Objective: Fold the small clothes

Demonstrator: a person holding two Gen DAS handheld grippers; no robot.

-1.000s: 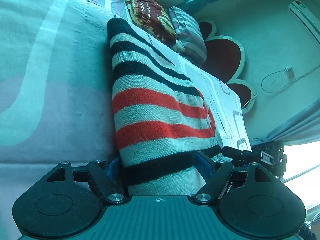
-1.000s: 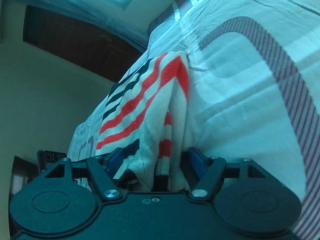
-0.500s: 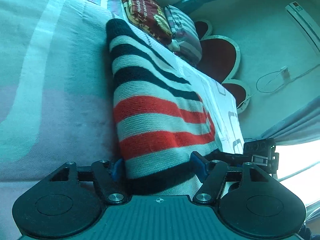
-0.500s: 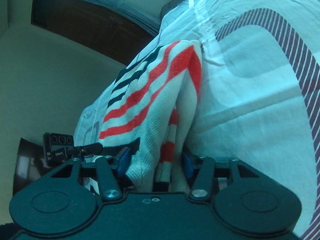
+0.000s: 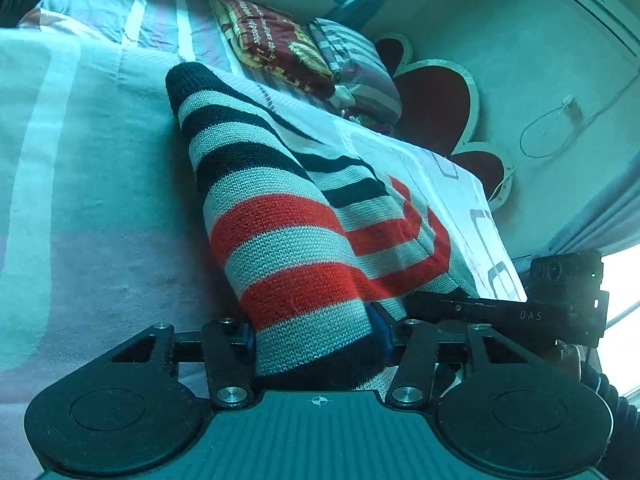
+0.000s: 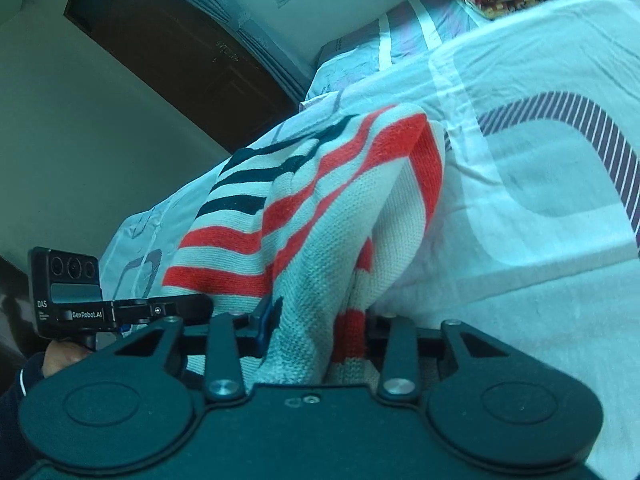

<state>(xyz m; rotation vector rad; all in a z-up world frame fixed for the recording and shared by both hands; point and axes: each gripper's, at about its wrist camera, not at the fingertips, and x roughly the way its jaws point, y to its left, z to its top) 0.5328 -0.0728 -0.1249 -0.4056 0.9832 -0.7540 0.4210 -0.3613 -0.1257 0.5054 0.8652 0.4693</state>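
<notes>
On the bed (image 5: 88, 184), the left gripper (image 5: 316, 334) and right gripper (image 6: 316, 326) each have jaws clamped on the striped knit sweater (image 5: 280, 232), side by side.

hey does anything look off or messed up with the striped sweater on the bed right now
Nothing looks damaged or spilled. The striped sweater is bunched and lifted off the bedsheet, not flat, because the left gripper and right gripper each have their jaws clamped on an edge of it, mid-fold.
</notes>
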